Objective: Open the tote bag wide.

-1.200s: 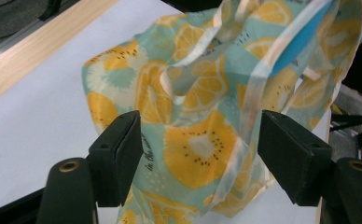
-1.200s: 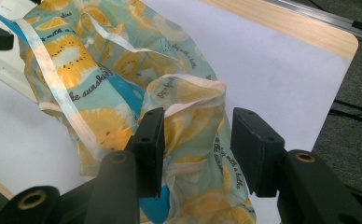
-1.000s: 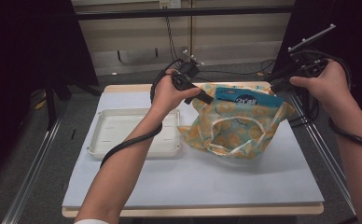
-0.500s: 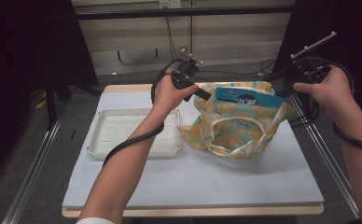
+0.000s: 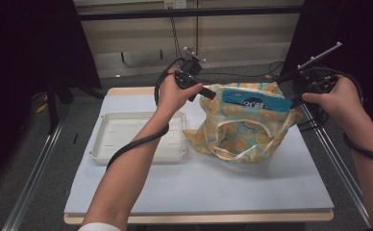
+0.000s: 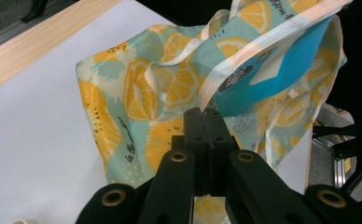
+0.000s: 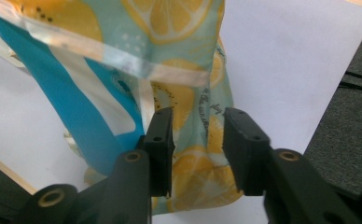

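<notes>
left tongs (image 6: 202, 114): clamped on rim of lemon-print bag (image 5: 242, 130) | right tongs (image 7: 195, 123): just closing, parted, bag cloth between, not pressed | blue packet (image 5: 254, 100): inside bag | bench (image 5: 199, 187)

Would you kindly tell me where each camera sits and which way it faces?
High view: above the person's side, looking forward and down at the white tabletop; both forearms enter from below.
Left gripper view: rides the left gripper, jaws shut on the lemon-print fabric bag.
Right gripper view: rides the right gripper, jaws apart at the bag.
All share the bag and its blue packet.
</notes>
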{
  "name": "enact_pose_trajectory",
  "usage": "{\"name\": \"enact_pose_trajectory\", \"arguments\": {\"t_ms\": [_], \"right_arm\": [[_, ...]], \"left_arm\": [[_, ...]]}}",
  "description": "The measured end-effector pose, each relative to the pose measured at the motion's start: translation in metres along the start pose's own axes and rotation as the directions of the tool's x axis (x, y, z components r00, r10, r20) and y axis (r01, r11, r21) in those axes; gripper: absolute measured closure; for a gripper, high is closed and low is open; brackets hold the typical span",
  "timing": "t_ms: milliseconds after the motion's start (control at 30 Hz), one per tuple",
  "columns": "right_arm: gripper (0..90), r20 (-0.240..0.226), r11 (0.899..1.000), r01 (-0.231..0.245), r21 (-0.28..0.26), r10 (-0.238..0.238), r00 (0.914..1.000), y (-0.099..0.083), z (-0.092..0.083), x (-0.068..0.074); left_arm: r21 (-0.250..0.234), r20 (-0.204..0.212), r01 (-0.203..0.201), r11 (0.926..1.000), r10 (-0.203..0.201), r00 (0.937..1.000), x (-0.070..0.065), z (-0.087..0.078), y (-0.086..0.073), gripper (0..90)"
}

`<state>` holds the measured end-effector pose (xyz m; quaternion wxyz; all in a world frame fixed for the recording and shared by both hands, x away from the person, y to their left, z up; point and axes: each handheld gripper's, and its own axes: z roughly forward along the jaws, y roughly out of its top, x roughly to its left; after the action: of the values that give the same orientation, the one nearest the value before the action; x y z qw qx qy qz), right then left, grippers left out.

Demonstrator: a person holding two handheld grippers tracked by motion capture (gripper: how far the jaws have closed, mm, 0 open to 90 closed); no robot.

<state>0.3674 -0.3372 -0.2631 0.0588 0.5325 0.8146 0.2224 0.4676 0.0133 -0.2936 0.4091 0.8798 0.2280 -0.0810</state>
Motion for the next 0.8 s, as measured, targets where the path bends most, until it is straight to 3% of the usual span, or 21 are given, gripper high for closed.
{"name": "enact_pose_trajectory", "arguments": {"t_ms": [167,300,400,600,800], "right_arm": [[73.6,-0.001,1.000,0.002,0.016,-0.002,1.0000,-0.003,0.003,0.002],[81.7,-0.010,0.999,0.030,0.026,-0.030,0.9995,-0.005,0.005,0.002],[84.4,-0.008,0.999,0.030,0.031,-0.030,0.9995,-0.007,0.004,0.002],[72.8,0.004,0.999,0.031,0.009,-0.031,0.9995,-0.009,-0.004,0.002],[66.8,0.006,1.000,0.019,-0.005,-0.019,0.9998,-0.013,-0.015,0.002]], "left_arm": [[0.008,-0.009,0.012,0.9999,-0.012,0.9999,0.004,0.003,-0.003,90.0],[0.001,-0.009,0.023,0.9997,-0.023,0.9997,0.005,0.004,-0.004,90.0],[0.004,-0.001,0.014,0.9999,-0.014,0.9999,0.007,0.002,-0.005,89.8],[0.012,-0.001,0.010,0.9999,-0.010,0.9999,0.005,0.003,-0.004,89.8],[0.006,-0.002,0.019,0.9998,-0.019,0.9998,0.004,0.005,-0.004,89.7]]}}
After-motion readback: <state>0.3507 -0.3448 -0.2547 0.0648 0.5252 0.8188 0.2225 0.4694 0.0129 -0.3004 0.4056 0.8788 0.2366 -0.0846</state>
